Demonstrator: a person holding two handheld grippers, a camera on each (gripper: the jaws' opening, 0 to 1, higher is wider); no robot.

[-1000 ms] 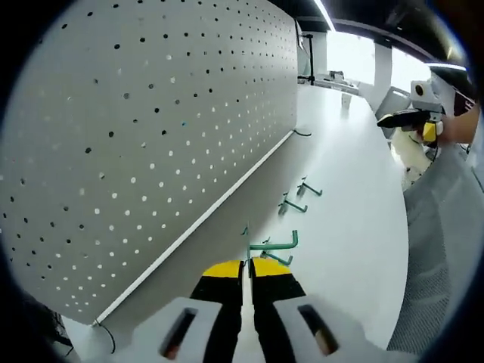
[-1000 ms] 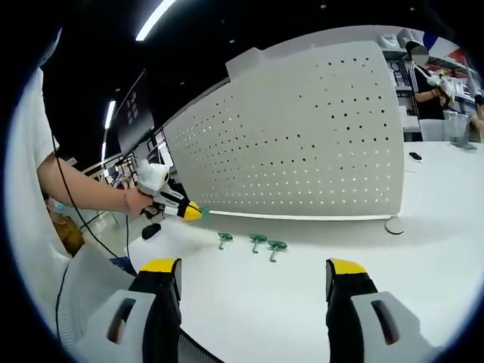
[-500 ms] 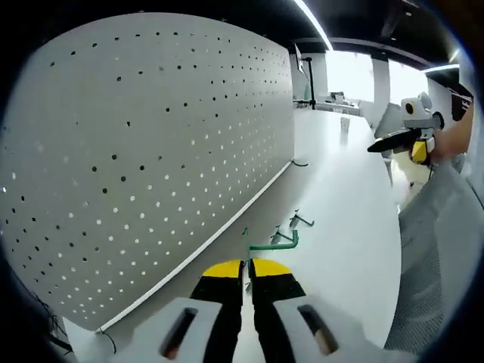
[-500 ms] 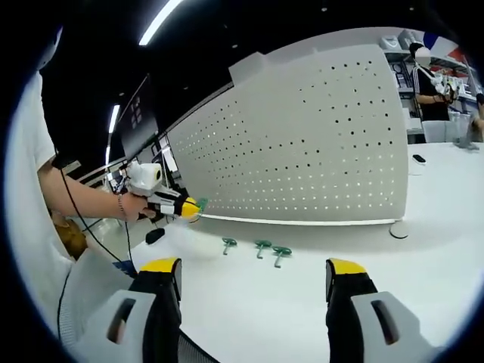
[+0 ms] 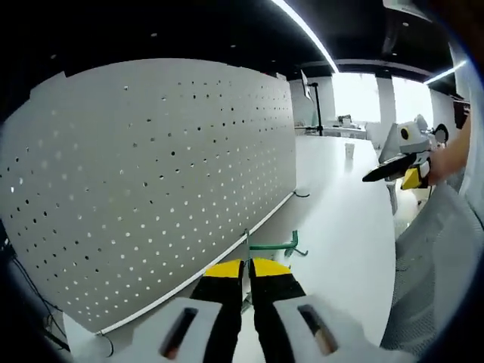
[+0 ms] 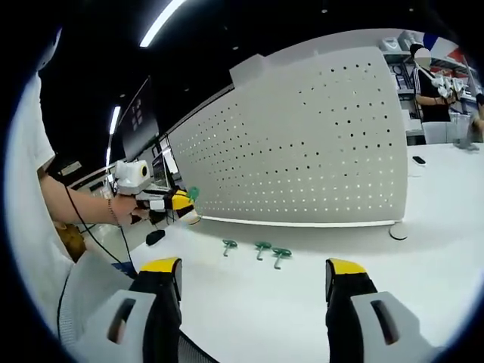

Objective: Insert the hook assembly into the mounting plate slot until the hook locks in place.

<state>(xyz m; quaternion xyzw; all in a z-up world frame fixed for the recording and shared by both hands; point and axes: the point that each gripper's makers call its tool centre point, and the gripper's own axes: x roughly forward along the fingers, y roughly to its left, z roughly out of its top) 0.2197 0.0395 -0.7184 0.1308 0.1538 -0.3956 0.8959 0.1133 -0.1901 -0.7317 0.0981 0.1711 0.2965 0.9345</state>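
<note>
I log: white table (image 6: 318,295), upright pegboard (image 5: 151,189); dark ceiling, strip lights (image 6: 159,17). Left gripper (image 5: 247,266) clamps green hook (image 5: 274,245); right gripper (image 6: 253,274) wide, empty. Three hooks (image 6: 257,249) on table.

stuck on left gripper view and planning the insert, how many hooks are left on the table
Observer: Three green hooks lie on the table, seen in the right gripper view.
Operator: near the board?
Observer: Yes, in a row in front of the pegboard, apart from it.
Operator: right gripper holding one?
Observer: No, the right gripper is open, nothing between its fingers.
</note>
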